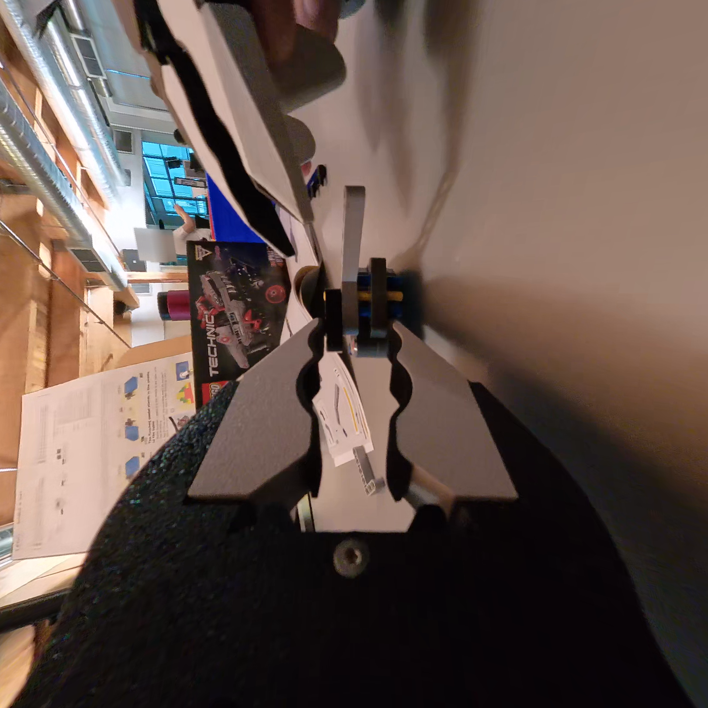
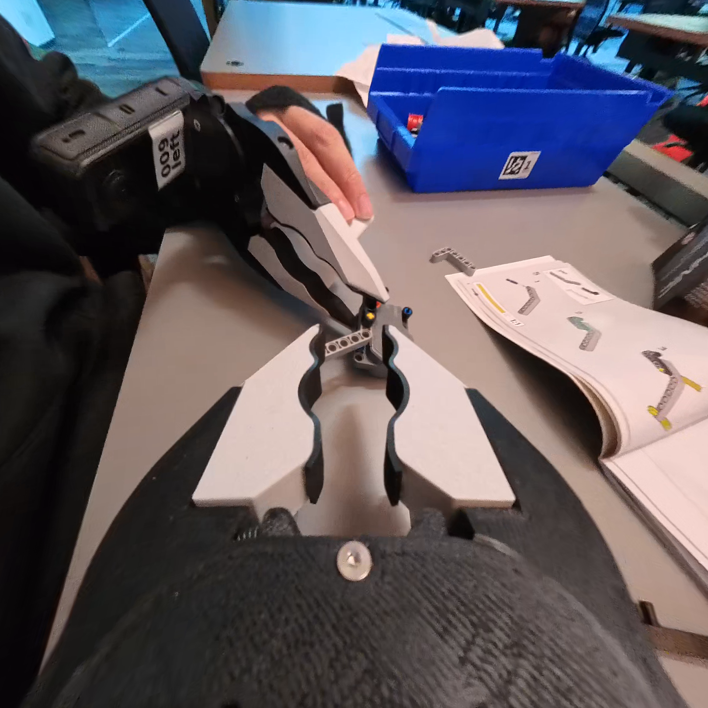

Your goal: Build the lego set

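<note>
Two hand-held grippers meet over the grey desk (image 2: 230, 299) near its left edge, sharing one small Lego Technic sub-assembly (image 1: 358, 306). The left gripper (image 1: 354, 337) has its jaws clamped on the stacked black, grey and blue beams threaded by a yellow axle, presumably to steady the piece as a fixture. The right gripper (image 2: 350, 344) has its tips closed about the grey perforated beam (image 2: 348, 340) of the same assembly, apparently to seat or align it. The instruction booklet (image 2: 574, 337) lies open towards the desk's right edge, kept in sight for reference. A spare grey angled beam (image 2: 452, 258) rests just beyond the booklet; a blue parts bin (image 2: 498, 126) stands at the far side.
</note>
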A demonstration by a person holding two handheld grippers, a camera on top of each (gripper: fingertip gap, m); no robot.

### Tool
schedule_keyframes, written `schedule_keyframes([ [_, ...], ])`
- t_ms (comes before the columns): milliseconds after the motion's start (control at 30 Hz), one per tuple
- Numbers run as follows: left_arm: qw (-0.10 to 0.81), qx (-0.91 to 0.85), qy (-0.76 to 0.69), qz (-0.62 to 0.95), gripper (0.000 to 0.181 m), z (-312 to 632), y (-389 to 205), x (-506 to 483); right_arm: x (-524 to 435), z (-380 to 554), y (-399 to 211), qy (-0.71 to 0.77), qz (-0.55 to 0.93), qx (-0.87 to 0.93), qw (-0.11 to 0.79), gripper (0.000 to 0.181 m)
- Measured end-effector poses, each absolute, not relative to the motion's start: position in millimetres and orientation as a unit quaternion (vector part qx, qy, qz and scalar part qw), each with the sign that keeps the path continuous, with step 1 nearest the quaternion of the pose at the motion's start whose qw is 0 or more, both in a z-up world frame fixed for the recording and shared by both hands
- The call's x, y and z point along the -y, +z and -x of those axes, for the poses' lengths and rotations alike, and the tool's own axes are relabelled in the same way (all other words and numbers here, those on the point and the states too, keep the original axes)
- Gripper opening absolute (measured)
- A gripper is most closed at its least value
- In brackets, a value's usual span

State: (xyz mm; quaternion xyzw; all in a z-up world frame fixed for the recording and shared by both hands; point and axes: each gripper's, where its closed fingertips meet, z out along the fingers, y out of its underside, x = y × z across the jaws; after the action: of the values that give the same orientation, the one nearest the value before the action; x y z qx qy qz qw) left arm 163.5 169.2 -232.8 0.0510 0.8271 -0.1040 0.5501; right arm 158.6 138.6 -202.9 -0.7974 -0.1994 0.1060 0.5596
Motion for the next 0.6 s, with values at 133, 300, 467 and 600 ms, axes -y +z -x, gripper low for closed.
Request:
schedule_keyframes([
  [133,0.554,-0.826,-0.079,-0.068,0.04,-161,-240,-167,-141,-157,-223,0.088,0.825,0.214,0.515,0.039],
  [300,0.557,-0.823,-0.097,-0.043,0.046,-158,-232,-172,-140,-154,-225,0.111,0.825,0.224,0.506,0.04],
  [467,0.545,-0.826,-0.144,0.018,0.05,-155,-227,-186,-145,-159,-215,0.132,0.818,0.19,0.526,0.034],
  [600,0.529,-0.828,-0.18,0.042,0.051,-155,-228,-188,-154,-158,-218,0.14,0.824,0.184,0.517,0.032],
])
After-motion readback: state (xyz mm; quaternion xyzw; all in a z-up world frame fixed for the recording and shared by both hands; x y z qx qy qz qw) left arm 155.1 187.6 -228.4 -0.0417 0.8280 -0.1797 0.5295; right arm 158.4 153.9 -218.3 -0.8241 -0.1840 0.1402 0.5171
